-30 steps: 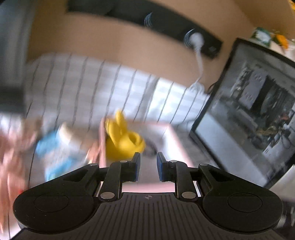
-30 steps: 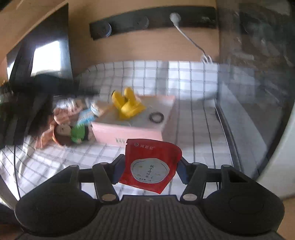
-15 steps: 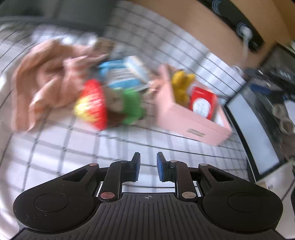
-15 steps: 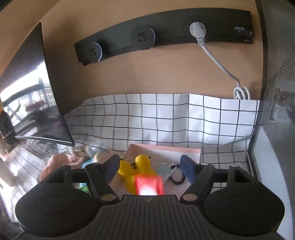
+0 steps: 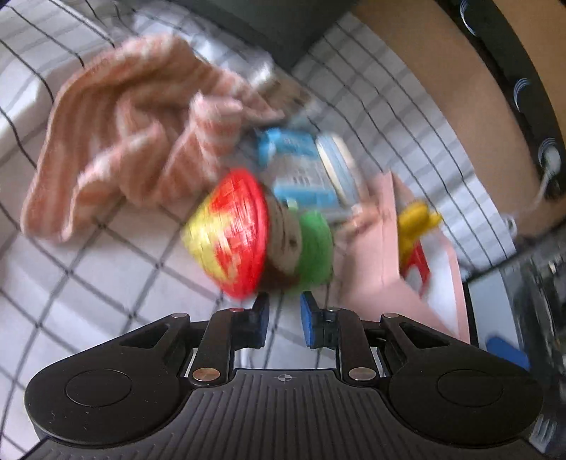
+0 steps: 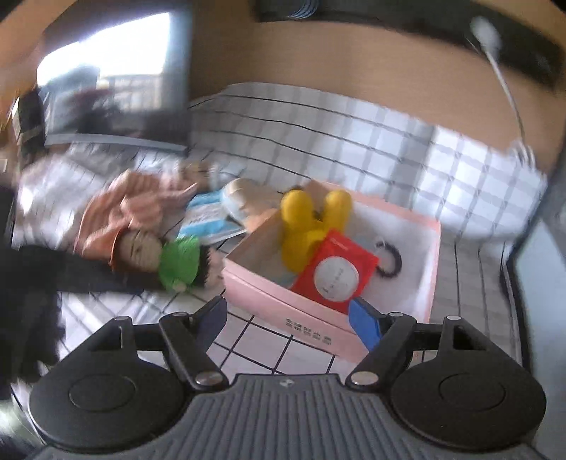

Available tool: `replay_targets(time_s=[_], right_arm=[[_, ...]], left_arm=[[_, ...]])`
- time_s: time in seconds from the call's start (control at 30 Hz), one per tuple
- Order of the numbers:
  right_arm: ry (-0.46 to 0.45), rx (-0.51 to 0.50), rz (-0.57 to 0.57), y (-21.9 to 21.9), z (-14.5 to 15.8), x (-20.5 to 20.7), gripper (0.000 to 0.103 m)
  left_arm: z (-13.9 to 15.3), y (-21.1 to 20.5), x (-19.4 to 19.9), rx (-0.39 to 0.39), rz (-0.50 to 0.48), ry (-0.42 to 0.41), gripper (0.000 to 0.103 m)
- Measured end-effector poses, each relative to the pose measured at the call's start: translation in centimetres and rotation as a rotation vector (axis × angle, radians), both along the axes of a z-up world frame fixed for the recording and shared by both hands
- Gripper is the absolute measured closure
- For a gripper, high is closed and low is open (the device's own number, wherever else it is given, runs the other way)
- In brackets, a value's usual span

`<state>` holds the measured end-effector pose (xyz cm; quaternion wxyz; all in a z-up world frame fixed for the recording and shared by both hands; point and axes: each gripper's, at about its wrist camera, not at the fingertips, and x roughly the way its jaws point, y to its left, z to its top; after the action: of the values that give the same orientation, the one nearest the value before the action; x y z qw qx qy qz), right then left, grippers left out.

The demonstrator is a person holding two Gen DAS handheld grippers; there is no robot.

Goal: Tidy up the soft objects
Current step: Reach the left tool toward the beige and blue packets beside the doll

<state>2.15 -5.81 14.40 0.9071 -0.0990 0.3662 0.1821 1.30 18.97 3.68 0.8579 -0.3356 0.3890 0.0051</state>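
Note:
A pink box (image 6: 311, 318) holds a yellow plush toy (image 6: 304, 226), a red pouch (image 6: 336, 272) and a black hair tie (image 6: 389, 258). A doll with a red and yellow hat (image 5: 230, 233) and green top lies left of the box; it also shows in the right wrist view (image 6: 173, 262). A striped pink cloth (image 5: 123, 131) and a blue packet (image 5: 300, 170) lie behind it. My left gripper (image 5: 284, 320) is empty, its jaws a narrow gap apart, just in front of the doll. My right gripper (image 6: 293, 322) is open and empty in front of the box.
A checked cloth (image 6: 353, 134) covers the table. A dark monitor (image 6: 106, 74) stands at the back left, a black socket strip (image 6: 424, 21) with a white plug runs along the wooden wall. A screen edge (image 5: 513, 318) stands right of the box.
My right gripper has let go of the red pouch, which now lies in the pink box, and has pulled back. My left gripper has moved closer to the doll.

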Motion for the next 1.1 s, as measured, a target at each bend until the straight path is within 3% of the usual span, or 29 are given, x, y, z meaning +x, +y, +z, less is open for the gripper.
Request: replay_targets(time_s=[0.13, 0.23, 0.33, 0.4, 0.63, 0.77, 0.8, 0.93, 1.1], right_arm=[[-0.061, -0.065, 0.100, 2.4, 0.4, -0.5, 0.027], [-0.043, -0.053, 0.161, 4.5, 0.6, 0.2, 0.027], [-0.013, -0.024, 0.224, 7.2, 0.4, 1.6, 0.027], [0.001, -0.015, 0.251, 8.8, 0.2, 2.9, 0.027], [-0.028, -0.186, 0.253, 13.7, -0.9, 11.5, 0.027], [0.048, -0.148, 0.107, 14.4, -1.3, 18.9, 0.027], [0.077, -0.142, 0.059, 14.5, -1.7, 21.2, 0.031], [0.208, -0.230, -0.015, 15.5, -4.6, 26.8, 0.071], [0.281, -0.191, 0.015, 16.2, -5.6, 25.1, 0.074]], left_arm=[[1.0, 2.6, 0.6, 0.057, 0.080, -0.030, 0.081], [1.7, 5.3, 1.1, 0.070, 0.132, -0.045, 0.077], [2.2, 6.9, 1.7, 0.142, 0.128, -0.041, 0.069], [2.4, 7.7, 1.2, 0.150, 0.132, -0.036, 0.069], [2.1, 9.5, -4.2, 0.030, 0.107, -0.020, 0.069], [1.5, 8.7, -7.2, -0.021, 0.042, -0.006, 0.069], [1.3, 8.3, -7.8, -0.027, 0.017, -0.002, 0.069], [0.9, 6.6, -9.2, -0.002, -0.094, 0.015, 0.069], [0.7, 5.2, -9.8, 0.011, -0.204, 0.011, 0.069]])
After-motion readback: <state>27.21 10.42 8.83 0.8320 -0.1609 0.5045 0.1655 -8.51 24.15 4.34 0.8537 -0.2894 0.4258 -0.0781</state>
